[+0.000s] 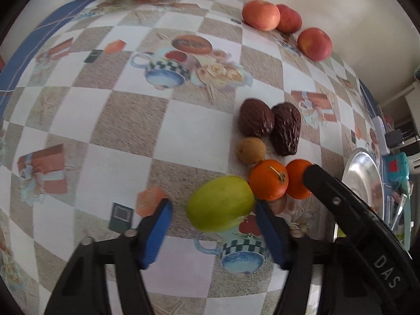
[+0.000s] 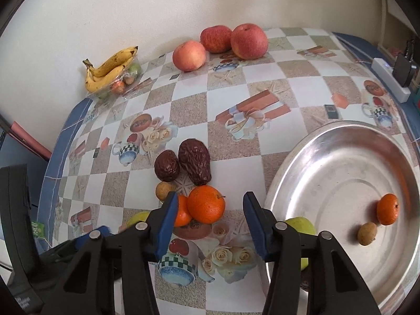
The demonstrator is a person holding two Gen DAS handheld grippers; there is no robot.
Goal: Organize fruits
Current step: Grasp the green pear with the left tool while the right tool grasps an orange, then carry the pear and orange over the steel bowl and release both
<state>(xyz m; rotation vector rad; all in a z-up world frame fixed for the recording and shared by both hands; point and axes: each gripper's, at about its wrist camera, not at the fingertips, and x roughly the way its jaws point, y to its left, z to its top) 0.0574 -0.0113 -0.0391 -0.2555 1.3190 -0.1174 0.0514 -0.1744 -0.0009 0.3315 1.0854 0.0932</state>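
Two grippers, jaws parted: left gripper (image 1: 214,214) straddled a green fruit (image 1: 220,203); right gripper (image 2: 210,207) framed an orange (image 2: 206,204), neither gripped.

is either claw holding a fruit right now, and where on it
Neither yet. The left claw straddles the green fruit; the right claw straddles an orange.

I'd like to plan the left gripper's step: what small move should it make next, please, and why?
Probably close the left gripper a little further onto the round green fruit. The fruit sits between its blue pads, the right pad at its edge, the left pad apart from it. The round steel tray already holds fruit, so it looks like the destination.
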